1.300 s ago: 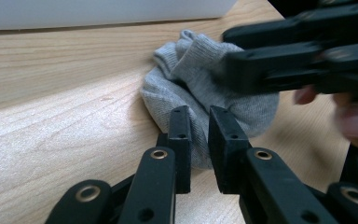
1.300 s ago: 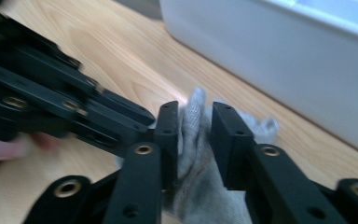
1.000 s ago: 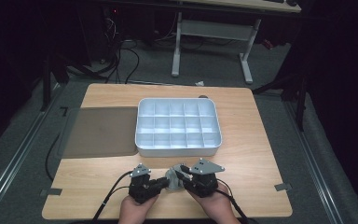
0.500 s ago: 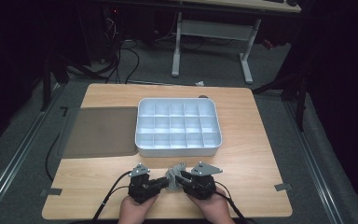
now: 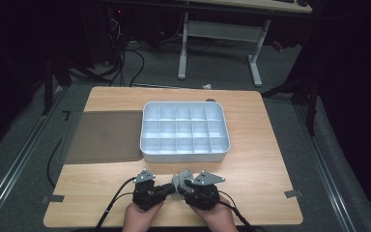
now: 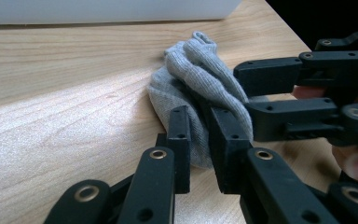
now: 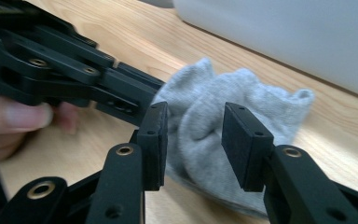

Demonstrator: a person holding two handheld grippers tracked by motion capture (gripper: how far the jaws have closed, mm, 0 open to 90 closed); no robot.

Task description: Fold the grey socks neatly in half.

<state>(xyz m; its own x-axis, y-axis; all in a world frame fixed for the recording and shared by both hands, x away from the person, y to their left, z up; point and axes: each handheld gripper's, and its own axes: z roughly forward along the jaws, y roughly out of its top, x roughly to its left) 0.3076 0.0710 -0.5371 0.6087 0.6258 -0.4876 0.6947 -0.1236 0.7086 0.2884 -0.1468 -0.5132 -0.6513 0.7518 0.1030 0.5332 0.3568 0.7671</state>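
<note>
Grey sock (image 6: 200, 79), bunched on the counter (image 5: 101, 193) at 6 o'clock of the white tray (image 5: 183, 155): soft, light, floppy, likely to sag and stretch rather than slip. Left claw (image 6: 199, 140) pinching a fold of it; right claw (image 7: 193, 140) just been opening, pads off the cloth though straddling it. Best grabbed at a thick bunched fold, not a loose edge.

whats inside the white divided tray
The compartments of the white tray that face the high camera look bare. The floors of the nearest row are partly hidden by its front wall, so something small there could go unseen. The grey sock lies outside it, on the table.
</note>
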